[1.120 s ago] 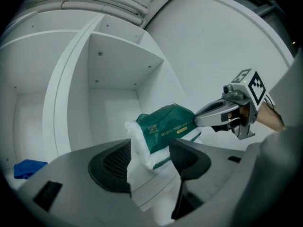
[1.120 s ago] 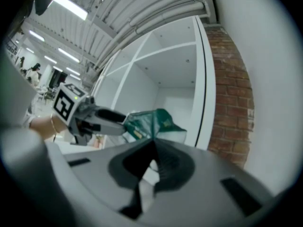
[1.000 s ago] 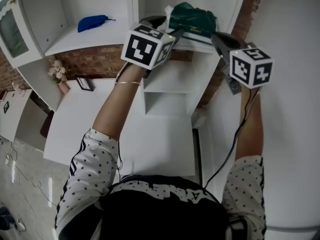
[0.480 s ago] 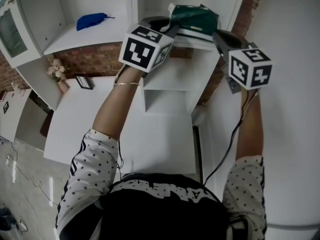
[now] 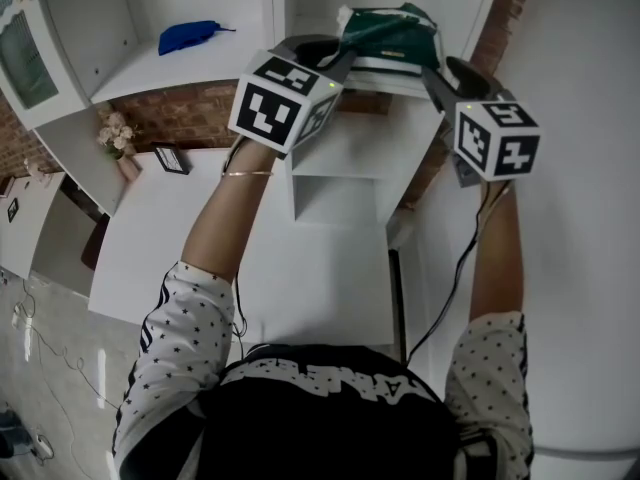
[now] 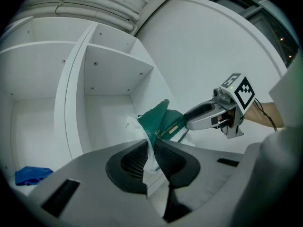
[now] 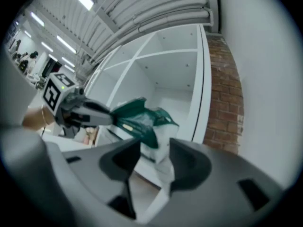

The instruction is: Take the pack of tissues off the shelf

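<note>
Two compartments: side by side in the white shelf unit (image 5: 275,8), parted by an upright board.
Blue cloth (image 5: 190,36): bunched on the left compartment's board, toward the back, well apart from everything else.
Flower pot (image 5: 118,146): at the back left corner of the white desk (image 5: 200,238), below the shelf unit.
Picture frame (image 5: 170,159): just right of the flower pot, along the desk's back edge.
Left gripper (image 6: 152,157): held level at the front edge of the right compartment; jaws just been closing, now pinched on the crumpled white-and-green left end of the pack of tissues.
Pack of tissues (image 5: 390,33): dark green, at the front edge of the right compartment, spanning from one gripper to the other; resting on the board or lifted clear of it, impossible to tell.
Right gripper (image 7: 154,157): level at the pack's right end; jaws just been opening, now spread, the pale wrinkled end between them but not squeezed.
Brick wall (image 5: 500,18): directly right of the shelf unit.
</note>
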`<move>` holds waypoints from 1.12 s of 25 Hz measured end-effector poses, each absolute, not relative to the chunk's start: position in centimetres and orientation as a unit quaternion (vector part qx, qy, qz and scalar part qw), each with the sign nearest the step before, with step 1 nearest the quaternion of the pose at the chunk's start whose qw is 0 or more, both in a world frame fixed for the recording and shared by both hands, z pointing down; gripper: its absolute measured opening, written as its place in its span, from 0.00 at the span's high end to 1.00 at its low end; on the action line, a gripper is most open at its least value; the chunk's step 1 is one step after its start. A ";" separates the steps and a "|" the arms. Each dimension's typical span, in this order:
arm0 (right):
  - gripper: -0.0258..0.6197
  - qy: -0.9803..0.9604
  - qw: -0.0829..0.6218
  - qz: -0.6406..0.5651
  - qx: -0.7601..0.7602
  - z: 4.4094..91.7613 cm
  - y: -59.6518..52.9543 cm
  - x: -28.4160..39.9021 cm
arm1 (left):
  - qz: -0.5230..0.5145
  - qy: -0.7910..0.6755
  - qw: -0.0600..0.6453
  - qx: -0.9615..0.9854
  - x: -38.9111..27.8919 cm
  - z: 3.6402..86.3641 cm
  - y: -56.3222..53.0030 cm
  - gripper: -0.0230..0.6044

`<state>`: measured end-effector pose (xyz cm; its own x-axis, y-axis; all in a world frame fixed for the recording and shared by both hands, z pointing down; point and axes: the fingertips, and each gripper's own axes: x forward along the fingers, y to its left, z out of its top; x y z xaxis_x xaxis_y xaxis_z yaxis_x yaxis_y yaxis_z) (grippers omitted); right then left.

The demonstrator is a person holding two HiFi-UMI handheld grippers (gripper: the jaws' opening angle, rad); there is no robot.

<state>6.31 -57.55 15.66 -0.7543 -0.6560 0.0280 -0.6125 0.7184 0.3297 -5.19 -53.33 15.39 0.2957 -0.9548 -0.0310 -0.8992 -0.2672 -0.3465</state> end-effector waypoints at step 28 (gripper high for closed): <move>0.74 -0.931 0.036 -0.167 0.322 15.8 -54.4 4.7 | -0.071 0.598 0.174 -0.779 -6.0 15.4 -50.5 0.85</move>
<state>4.69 -54.43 15.80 -0.7898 -0.6120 -0.0405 -0.5881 0.7369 0.3335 -6.00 -50.50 15.45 0.2738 -0.9569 -0.0973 -0.9071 -0.2232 -0.3569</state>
